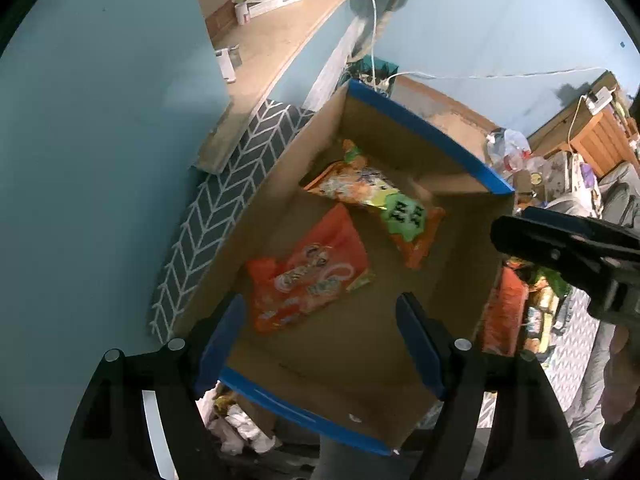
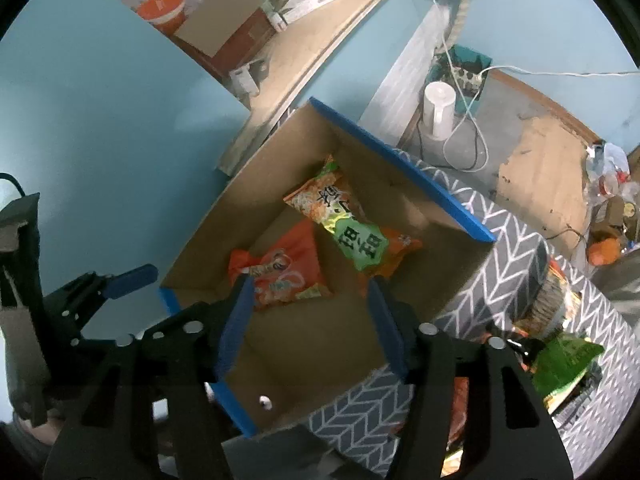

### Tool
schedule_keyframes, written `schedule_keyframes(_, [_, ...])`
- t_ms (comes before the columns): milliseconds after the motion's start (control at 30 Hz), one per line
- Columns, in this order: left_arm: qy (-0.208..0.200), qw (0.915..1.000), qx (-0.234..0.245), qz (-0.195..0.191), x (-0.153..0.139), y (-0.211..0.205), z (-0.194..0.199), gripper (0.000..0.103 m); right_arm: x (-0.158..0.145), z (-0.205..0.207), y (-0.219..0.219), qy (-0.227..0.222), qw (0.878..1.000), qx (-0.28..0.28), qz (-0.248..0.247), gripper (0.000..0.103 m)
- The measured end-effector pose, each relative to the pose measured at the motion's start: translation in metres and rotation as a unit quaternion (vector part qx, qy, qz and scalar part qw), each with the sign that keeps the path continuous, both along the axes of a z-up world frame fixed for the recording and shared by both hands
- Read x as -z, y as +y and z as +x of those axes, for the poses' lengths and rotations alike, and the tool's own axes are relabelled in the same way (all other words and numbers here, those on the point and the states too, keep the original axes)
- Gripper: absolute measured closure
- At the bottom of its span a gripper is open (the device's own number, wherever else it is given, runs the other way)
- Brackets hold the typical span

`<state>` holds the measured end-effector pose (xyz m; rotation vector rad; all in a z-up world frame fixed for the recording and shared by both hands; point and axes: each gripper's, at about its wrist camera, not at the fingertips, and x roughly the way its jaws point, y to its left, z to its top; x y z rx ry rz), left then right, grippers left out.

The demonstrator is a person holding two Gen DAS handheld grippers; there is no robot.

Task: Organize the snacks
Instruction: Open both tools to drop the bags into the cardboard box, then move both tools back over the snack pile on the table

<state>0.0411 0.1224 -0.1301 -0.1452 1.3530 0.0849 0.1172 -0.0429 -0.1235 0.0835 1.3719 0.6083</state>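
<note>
A cardboard box with blue-taped rims [image 1: 424, 128] [image 2: 400, 160] holds two snack bags. An orange-red bag [image 1: 308, 272] [image 2: 280, 272] lies near the front. An orange bag with a green label [image 1: 384, 204] [image 2: 348, 228] lies behind it. My left gripper [image 1: 320, 320] is open and empty above the box's near end. My right gripper [image 2: 312, 320] is open and empty above the box. The right gripper also shows at the right edge of the left wrist view [image 1: 568, 248]. The left one shows at the left of the right wrist view [image 2: 120, 280].
The box rests on a grey herringbone-patterned surface [image 2: 504, 264] [image 1: 224, 208]. More snack bags lie to the right of the box [image 2: 568, 364] [image 1: 508, 308]. A wooden shelf with clutter [image 2: 304, 44] runs above along the blue wall. A white canister and cables [image 2: 440, 108] stand behind.
</note>
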Motion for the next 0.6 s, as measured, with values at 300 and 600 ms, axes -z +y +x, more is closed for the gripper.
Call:
schedule_keyframes(300, [-0.011,0.9994,0.015,-0.031,-0.018,-0.031,-0.006,0.024,-0.023,-0.017,-0.053,-0.016,0.999,0.036,-0.003,0.033])
schedule_keyframes(600, [-0.002,0.9968,0.064,-0.047,-0.019,-0.090,-0.012,0.023,-0.030,-0.042,-0.129,-0.015,0.995,0.093,-0.013,0.033])
